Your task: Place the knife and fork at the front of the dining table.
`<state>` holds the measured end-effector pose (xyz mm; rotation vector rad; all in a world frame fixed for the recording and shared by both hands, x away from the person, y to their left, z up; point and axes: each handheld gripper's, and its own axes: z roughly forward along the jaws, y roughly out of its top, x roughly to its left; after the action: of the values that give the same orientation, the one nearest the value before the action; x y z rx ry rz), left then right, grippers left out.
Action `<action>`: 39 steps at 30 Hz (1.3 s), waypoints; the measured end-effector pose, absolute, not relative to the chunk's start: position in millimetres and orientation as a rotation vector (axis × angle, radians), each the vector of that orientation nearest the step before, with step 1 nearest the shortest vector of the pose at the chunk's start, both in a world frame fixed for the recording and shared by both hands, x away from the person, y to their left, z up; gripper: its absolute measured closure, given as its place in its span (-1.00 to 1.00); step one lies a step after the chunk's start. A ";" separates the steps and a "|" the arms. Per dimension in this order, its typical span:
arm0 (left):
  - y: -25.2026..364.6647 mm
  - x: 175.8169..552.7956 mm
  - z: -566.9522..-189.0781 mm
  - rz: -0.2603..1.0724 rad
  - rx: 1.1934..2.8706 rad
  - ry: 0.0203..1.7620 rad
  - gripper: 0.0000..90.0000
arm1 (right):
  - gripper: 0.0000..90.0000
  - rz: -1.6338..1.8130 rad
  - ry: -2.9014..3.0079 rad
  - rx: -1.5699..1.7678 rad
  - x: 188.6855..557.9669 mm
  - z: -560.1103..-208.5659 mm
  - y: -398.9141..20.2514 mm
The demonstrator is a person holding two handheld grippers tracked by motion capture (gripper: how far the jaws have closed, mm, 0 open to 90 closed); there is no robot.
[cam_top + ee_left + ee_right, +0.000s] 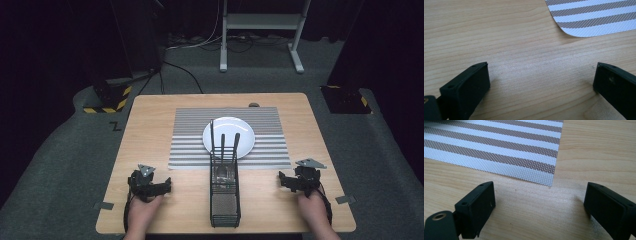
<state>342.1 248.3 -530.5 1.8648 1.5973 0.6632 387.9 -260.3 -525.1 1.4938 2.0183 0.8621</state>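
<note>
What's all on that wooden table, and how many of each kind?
White plate: 1
Striped placemat: 1
Black wire caddy: 1
Dark utensils standing in the caddy: 3, types unclear
Hand-held grippers, left gripper, right gripper: 2
Total: 8

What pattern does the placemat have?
Grey-brown and white stripes on the woven placemat, clearest in the right gripper view.
</note>
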 end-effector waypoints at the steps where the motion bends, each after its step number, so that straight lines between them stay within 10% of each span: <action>1: 248.4 342.1 -530.5 0.663 1.866 1.596 -0.98 | -0.78 0.863 2.018 1.493 387.5 -525.1 -260.2; 39: 237.6 306.9 -492.2 0.683 1.642 1.233 -0.96 | -0.78 0.865 2.033 1.479 390.0 -525.0 -259.8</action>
<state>306.9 237.6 -492.2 1.6424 1.2332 0.6826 390.0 -259.8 -525.0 1.4790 2.0330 0.8653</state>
